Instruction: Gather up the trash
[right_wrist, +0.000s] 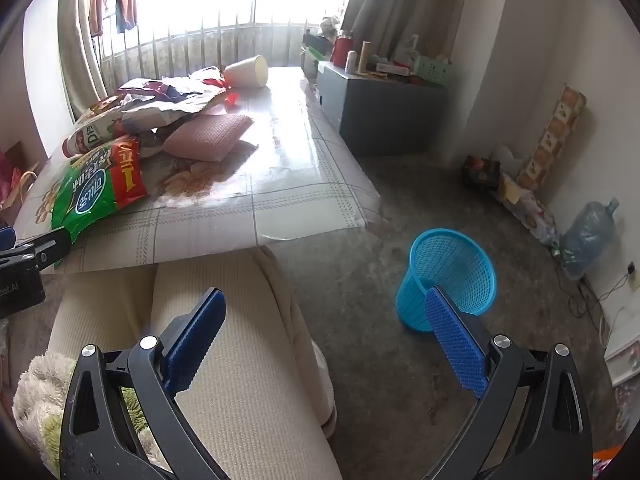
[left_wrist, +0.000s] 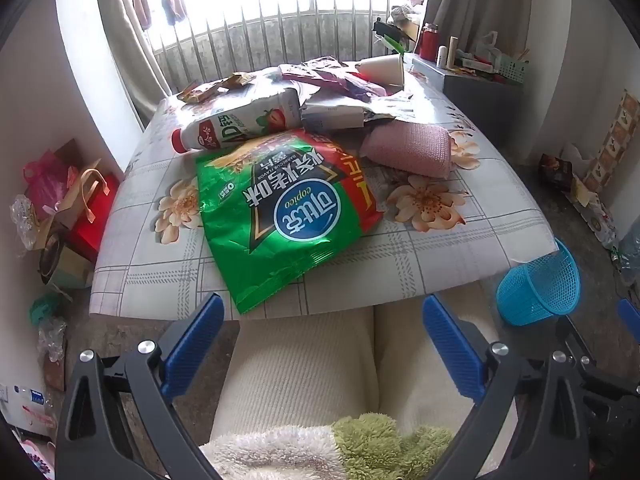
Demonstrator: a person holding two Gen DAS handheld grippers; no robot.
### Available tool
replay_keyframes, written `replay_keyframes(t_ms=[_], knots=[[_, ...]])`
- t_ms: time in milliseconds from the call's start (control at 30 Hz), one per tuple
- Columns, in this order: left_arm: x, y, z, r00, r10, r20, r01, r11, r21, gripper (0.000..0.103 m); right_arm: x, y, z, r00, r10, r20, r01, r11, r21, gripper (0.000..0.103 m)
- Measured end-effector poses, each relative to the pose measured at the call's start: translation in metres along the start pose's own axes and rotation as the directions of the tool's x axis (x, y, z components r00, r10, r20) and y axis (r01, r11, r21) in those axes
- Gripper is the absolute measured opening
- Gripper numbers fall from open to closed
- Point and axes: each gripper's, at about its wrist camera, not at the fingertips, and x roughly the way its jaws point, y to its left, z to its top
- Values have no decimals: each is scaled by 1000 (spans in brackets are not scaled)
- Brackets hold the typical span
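A green and red chip bag (left_wrist: 288, 208) (right_wrist: 96, 184) lies at the table's near edge, its corner hanging over. Behind it lie a white drink bottle with a red cap (left_wrist: 240, 124) (right_wrist: 94, 132), crumpled wrappers (left_wrist: 340, 108) (right_wrist: 168, 100), a pink sponge pad (left_wrist: 408, 148) (right_wrist: 208, 136) and a tipped paper cup (left_wrist: 382, 69) (right_wrist: 248, 71). A blue mesh bin (left_wrist: 540, 288) (right_wrist: 448, 276) stands on the floor to the right. My left gripper (left_wrist: 320, 312) hangs open just short of the bag. My right gripper (right_wrist: 324, 304) is open over the floor beside the bin.
The table (left_wrist: 420, 248) (right_wrist: 280, 184) has a floral cloth. A person's legs in cream trousers (left_wrist: 312, 360) (right_wrist: 224, 340) are below both grippers. Gift bags (left_wrist: 80, 200) clutter the left floor. A grey cabinet (right_wrist: 380, 112) and a water jug (right_wrist: 588, 232) stand at the right.
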Motion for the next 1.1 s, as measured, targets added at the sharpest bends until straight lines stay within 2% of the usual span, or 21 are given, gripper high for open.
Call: replay_keyframes(t_ms=[1100], knots=[[2, 1, -6, 1000, -2, -8, 2, 1000, -3, 98, 0, 1, 1, 1000, 3, -8, -3, 1000, 6, 95]])
